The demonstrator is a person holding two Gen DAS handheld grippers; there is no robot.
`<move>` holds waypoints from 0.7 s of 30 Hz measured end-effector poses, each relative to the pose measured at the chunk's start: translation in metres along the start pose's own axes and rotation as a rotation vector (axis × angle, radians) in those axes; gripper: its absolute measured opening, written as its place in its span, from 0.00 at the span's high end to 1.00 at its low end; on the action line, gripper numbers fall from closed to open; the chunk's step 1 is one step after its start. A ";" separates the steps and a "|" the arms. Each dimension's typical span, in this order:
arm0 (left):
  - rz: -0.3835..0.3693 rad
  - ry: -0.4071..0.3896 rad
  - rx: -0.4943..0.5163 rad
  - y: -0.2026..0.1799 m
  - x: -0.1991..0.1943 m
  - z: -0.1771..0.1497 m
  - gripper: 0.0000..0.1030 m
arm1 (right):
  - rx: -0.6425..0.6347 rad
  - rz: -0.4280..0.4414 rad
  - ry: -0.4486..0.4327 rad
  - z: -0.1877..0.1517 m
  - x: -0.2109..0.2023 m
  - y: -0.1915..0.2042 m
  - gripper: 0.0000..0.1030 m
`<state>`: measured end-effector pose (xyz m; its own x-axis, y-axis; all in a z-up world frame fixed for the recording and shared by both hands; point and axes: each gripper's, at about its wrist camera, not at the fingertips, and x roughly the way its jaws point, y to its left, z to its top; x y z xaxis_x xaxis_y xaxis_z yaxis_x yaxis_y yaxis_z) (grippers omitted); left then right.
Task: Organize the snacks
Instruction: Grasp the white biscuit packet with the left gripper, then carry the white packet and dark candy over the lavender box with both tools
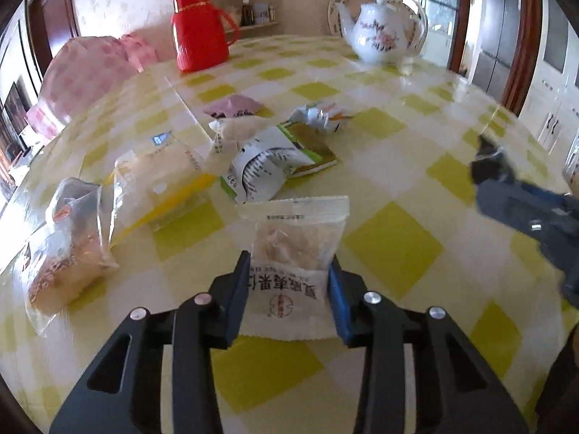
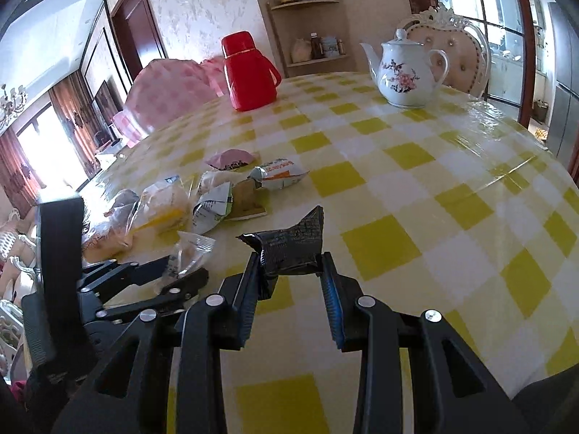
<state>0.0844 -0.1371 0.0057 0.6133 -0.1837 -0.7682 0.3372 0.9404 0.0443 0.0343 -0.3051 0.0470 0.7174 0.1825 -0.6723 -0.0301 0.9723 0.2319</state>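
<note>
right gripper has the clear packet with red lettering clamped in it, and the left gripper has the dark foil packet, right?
Not quite: the packets are swapped. The right wrist view shows the right gripper clamped on the dark foil packet, and the left wrist view shows the left gripper with the clear packet with red lettering between its fingers.

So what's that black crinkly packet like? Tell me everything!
The black packet is a small, shiny, crumpled foil wrapper with tiny pale print. One corner sticks up in a point. The right gripper pinches its lower end from both sides, holding it above the yellow checked tablecloth, apart from the other snacks.
</note>
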 end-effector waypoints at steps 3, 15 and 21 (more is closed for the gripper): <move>-0.018 -0.012 -0.040 0.006 -0.005 -0.003 0.61 | -0.004 0.003 0.006 -0.001 0.003 0.001 0.68; -0.054 -0.072 -0.159 0.023 -0.044 -0.015 0.61 | -0.009 -0.016 0.008 -0.003 0.010 0.001 0.68; -0.057 -0.108 -0.239 0.038 -0.073 -0.042 0.61 | 0.009 0.007 -0.003 -0.012 0.002 0.009 0.68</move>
<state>0.0223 -0.0755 0.0367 0.6750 -0.2560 -0.6920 0.2029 0.9661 -0.1595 0.0270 -0.2939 0.0401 0.7190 0.1889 -0.6689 -0.0288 0.9696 0.2429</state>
